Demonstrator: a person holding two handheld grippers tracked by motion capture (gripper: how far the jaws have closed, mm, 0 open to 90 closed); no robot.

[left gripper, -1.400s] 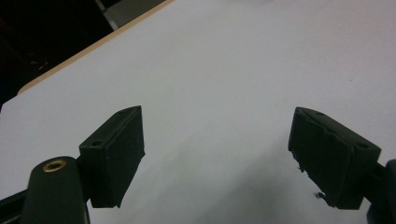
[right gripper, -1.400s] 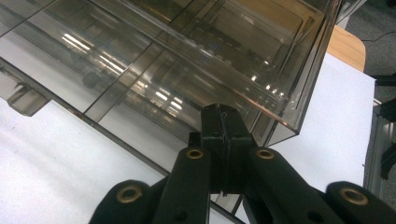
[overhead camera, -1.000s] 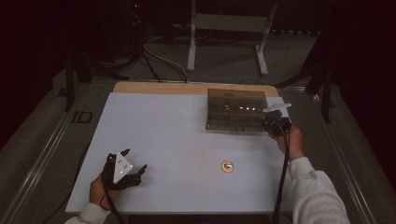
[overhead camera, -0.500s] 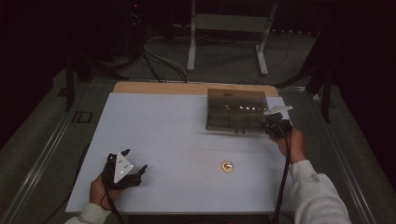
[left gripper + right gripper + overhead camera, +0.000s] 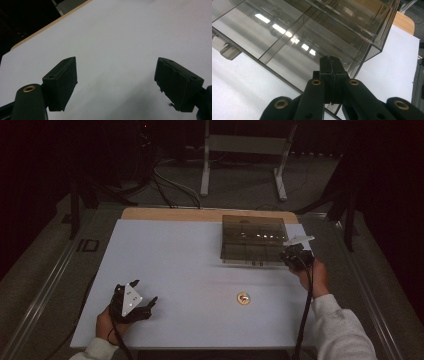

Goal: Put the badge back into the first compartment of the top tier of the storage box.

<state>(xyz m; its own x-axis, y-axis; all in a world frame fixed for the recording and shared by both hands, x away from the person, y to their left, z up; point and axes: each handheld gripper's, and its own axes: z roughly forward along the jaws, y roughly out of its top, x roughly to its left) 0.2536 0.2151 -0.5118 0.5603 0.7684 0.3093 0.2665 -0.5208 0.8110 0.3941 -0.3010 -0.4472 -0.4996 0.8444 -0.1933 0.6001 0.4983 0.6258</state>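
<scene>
right hand-held gripper (image 5: pixel 331 75): jaws together, at box (image 5: pixel 254 239) lid edge, centre right
left hand-held gripper (image 5: pixel 116 82): jaws apart, over bare counter (image 5: pixel 175 265), lower left

Round token (image 5: pixel 243 298) – its markings too small.

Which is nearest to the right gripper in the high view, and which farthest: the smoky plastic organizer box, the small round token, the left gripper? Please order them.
From the right gripper:
1. Organizer box: right beside it, far right of the table.
2. Round token: nearer the person, centre-right.
3. Left gripper: across the table, near-left corner.
</scene>
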